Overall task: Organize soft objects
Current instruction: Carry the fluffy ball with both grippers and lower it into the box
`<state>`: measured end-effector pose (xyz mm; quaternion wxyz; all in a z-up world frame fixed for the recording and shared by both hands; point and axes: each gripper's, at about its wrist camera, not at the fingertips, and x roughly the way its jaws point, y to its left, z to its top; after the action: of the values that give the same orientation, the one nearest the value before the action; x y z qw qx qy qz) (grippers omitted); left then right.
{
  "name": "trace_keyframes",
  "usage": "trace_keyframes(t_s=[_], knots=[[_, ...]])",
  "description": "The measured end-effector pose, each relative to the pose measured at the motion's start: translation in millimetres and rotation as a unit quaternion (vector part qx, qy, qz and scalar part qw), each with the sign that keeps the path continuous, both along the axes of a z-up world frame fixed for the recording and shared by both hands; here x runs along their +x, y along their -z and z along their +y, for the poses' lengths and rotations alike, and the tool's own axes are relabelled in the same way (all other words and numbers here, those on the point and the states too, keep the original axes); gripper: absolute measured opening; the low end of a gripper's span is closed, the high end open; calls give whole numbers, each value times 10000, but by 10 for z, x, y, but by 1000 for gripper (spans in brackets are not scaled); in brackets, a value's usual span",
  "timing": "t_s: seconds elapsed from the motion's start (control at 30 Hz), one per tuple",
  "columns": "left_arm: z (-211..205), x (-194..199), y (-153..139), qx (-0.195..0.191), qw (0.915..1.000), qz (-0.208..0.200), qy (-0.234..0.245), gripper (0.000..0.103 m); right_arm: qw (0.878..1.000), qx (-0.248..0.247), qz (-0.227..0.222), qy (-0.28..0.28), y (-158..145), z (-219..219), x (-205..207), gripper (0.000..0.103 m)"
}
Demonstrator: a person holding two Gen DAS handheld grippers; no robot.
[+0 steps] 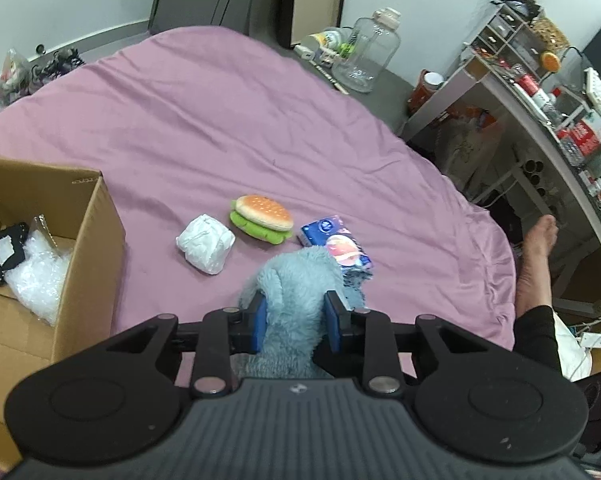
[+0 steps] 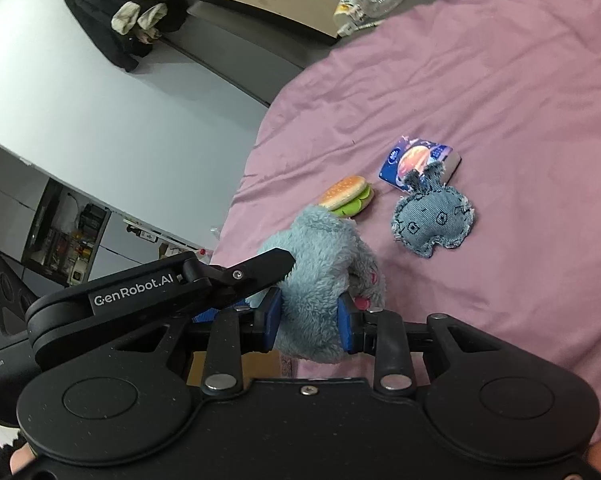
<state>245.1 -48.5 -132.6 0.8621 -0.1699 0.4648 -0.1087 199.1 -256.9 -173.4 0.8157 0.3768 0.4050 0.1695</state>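
Gripping one fuzzy blue plush toy [image 1: 296, 280] from both ends, we are holding it just above the pink bedspread [image 1: 204, 120]: the left gripper [image 1: 295, 320] is pinching the plush between its blue pads [image 1: 260, 318], and the right gripper [image 2: 309, 320] is pinching the same toy, whose pink-tipped paw is poking out beside one blue pad [image 2: 345, 322]. In the right wrist view the left gripper's black arm is crossing in from the left and touching the fur.

Lying on the bedspread beyond the toy are a burger plush [image 1: 262, 218], a white wrapped bundle [image 1: 205, 244], a blue tissue pack [image 2: 418, 162] and a denim doll [image 2: 434, 220] whose ears are overlapping the pack. An open cardboard box [image 1: 96, 236], already holding clear plastic wrap [image 1: 36, 276] and a black item, is standing at the left gripper's left.

We are judging the step in hand as carrying the plush to that box. Doing it well likely means keeping both pinches firm but shallow in the pile, moving the two grippers together so the toy is not stretching, clearing the box wall before lowering, and releasing one side before the other
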Motion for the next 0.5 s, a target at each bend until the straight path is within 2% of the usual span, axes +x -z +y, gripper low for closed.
trace_keyframes(t_s=[0.27, 0.5], knots=[[93, -178, -194, -102, 9999, -96, 81, 29, 9996, -138, -227, -119, -217, 99, -154, 29], [186, -317, -327, -41, 9998, -178, 61, 29, 9988, -317, -346, -169, -357, 235, -258, 29]])
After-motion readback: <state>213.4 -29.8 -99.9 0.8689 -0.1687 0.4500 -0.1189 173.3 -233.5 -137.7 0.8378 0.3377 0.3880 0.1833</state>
